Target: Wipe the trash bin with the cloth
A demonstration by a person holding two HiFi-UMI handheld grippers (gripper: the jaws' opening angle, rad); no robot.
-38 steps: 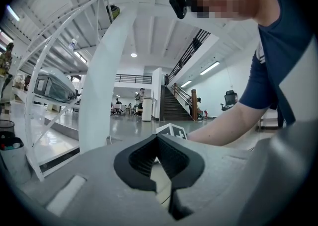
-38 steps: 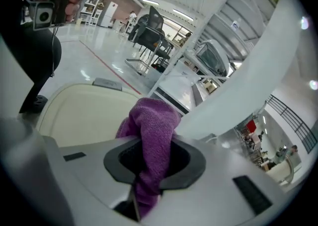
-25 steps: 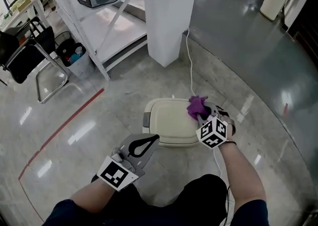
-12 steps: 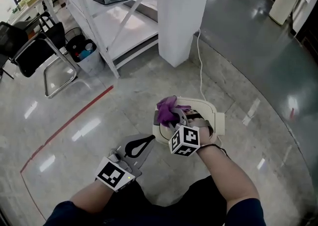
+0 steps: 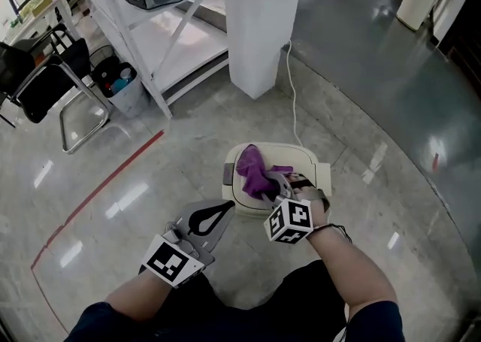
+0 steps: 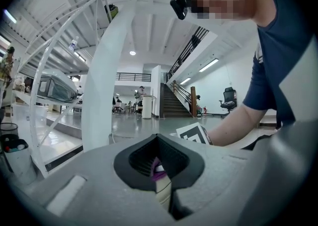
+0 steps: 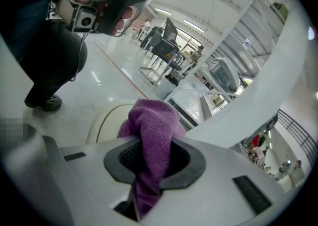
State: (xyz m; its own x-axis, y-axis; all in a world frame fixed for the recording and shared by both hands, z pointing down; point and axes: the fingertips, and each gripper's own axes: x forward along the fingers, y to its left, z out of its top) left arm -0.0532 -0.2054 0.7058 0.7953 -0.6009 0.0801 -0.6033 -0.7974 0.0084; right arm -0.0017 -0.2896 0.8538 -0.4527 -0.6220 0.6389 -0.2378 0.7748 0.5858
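The trash bin (image 5: 304, 171) stands on the floor just ahead of us, its cream lid facing up. A second ago the purple cloth (image 5: 254, 167) was bunched at the lid's 2 o'clock corner. Half a second ago it had crossed to the 9 o'clock side, and it lies there now. We judge that one sweep across the top is done, so the wiping is under way and not finished. The right gripper (image 5: 272, 184) has its jaws closed tight on the cloth, a fold of it pushed up between them. The left gripper (image 5: 222, 213) hovers at the bin's 7 o'clock, its jaws together with nothing in them, taking no part.

From this steep angle we see only the lid. The bin's walls and base are out of sight, so we cannot say whether they have been wiped. The lid's 6 o'clock edge is covered by our right hand and its marker cube. We cannot tell whether the cloth presses on the lid or only rests there. In the left gripper view only a sliver of purple and cream shows past the jaws.
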